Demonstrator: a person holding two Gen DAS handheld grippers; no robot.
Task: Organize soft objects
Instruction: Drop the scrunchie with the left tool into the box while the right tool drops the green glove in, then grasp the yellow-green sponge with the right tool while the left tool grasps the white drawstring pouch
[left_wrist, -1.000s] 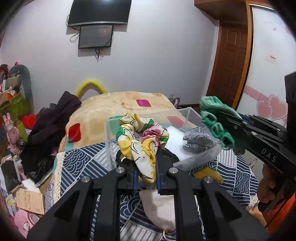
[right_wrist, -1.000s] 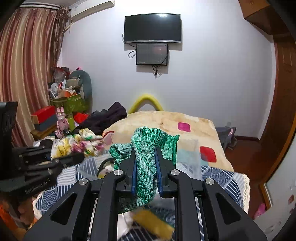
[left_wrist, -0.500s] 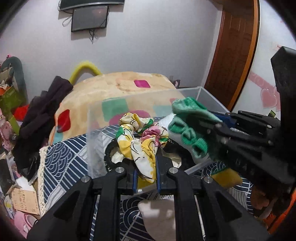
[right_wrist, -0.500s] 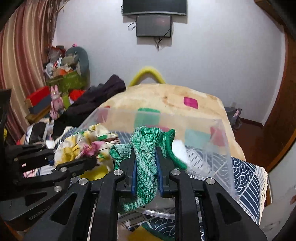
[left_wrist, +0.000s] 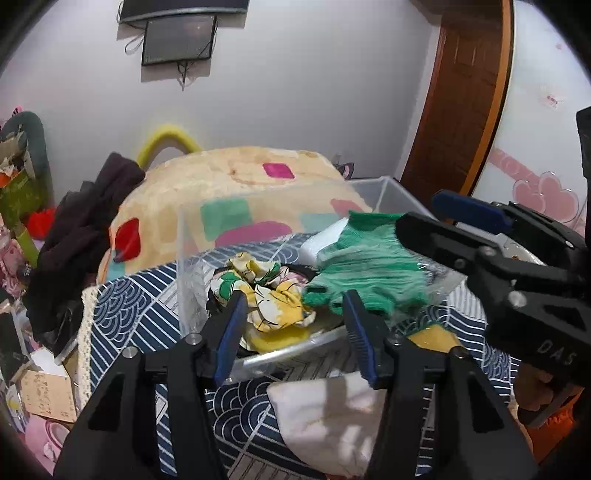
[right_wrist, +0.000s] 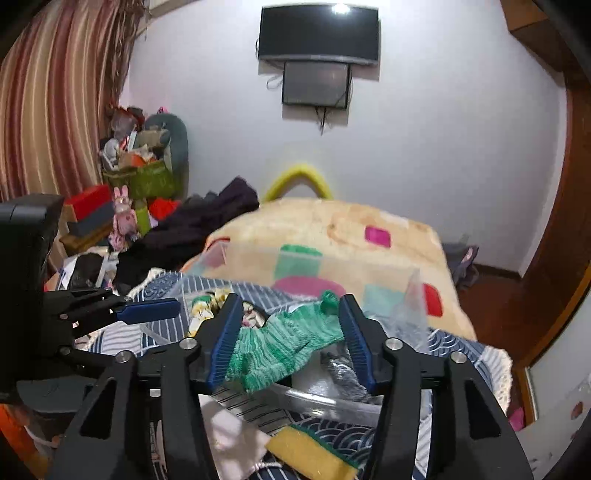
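Taking the clear box (left_wrist: 192, 258) as the landmark: the left gripper (left_wrist: 293, 334) hangs at its near wall, jaws spread wide and gripping nothing, and the flowered scarf (left_wrist: 266, 291) lies loose inside at the left. To its right inside the box lies the green knit cloth (left_wrist: 369, 269), partly blurred. The right gripper (right_wrist: 290, 341) is released too, its fingers straddling that cloth. This looks like the drop-off step. Next, both grippers should lift clear, then go for the yellow sponge (right_wrist: 310, 452) in front of the box.
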